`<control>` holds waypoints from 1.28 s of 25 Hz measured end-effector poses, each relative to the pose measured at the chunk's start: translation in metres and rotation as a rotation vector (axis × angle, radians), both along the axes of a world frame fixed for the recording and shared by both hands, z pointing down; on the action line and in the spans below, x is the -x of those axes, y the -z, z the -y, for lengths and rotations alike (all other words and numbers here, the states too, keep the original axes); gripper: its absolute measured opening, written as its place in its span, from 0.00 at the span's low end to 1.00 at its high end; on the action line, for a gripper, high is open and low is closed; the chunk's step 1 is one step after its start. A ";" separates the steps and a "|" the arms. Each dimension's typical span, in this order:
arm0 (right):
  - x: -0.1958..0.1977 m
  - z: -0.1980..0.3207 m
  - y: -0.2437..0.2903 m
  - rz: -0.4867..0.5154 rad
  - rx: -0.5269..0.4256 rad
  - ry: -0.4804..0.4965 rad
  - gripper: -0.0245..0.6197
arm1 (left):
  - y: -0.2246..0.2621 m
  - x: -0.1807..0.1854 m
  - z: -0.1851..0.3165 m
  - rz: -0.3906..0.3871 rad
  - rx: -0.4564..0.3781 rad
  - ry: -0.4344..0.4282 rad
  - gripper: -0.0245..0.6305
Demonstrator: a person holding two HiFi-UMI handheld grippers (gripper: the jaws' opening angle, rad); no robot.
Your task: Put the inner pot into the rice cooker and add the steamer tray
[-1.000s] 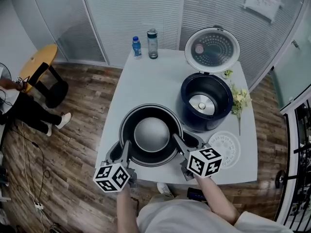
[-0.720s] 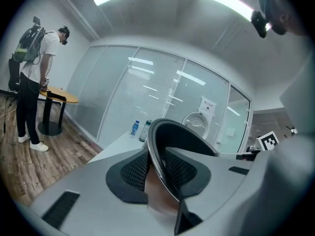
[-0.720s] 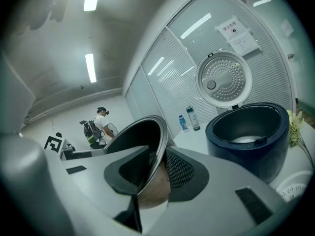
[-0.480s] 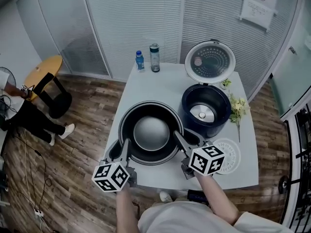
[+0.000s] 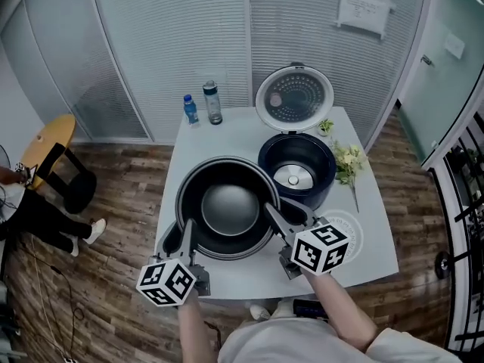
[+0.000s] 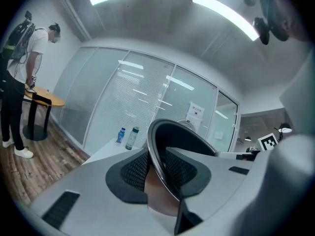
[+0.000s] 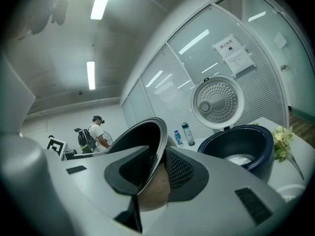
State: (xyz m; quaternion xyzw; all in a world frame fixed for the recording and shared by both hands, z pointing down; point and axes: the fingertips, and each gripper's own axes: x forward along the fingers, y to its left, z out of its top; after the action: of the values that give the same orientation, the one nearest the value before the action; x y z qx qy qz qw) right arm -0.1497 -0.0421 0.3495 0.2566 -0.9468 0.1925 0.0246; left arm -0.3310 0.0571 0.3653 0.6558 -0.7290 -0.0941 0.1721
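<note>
Plainly, the pads of the left gripper (image 5: 180,237) pinch the left rim of the dark round metal inner pot (image 5: 227,212), one pad inside the wall and one outside, and the right gripper (image 5: 291,216) clamps the right rim the same way. Between them, the inner pot hangs level above the front of the white square table (image 5: 227,131), higher than a second ago, with its right edge now overlapping the near-left side of the dark blue rice cooker (image 5: 324,180). One cooker stands there, its round perforated lid (image 5: 294,98) tipped up and open. One white round steamer tray (image 5: 344,233) lies flat on the table just right of the right gripper. Two plastic bottles, a small blue one (image 5: 190,109) and a taller clear one (image 5: 212,102), stand at the far-left corner, and one spray of pale flowers (image 5: 346,161) lies beside the cooker. Around the table are wood-plank flooring (image 5: 113,195), frosted glass walls with blinds, a paper notice (image 5: 363,2) and a yellow round side table (image 5: 49,138).
</note>
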 end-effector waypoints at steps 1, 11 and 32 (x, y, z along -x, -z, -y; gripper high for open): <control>-0.004 0.001 0.004 0.004 -0.005 -0.010 0.20 | 0.004 -0.003 0.003 0.005 -0.006 -0.014 0.19; -0.040 0.011 0.034 0.048 -0.045 -0.092 0.20 | 0.035 -0.031 0.029 0.033 -0.063 -0.098 0.20; -0.102 0.074 0.047 0.071 -0.066 -0.204 0.20 | 0.050 -0.083 0.116 0.037 -0.083 -0.218 0.20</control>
State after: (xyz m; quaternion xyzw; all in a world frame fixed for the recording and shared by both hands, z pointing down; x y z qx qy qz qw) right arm -0.0478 -0.1159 0.3024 0.3453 -0.9219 0.1719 -0.0369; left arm -0.2478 -0.0592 0.3153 0.7392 -0.6521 -0.0927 0.1404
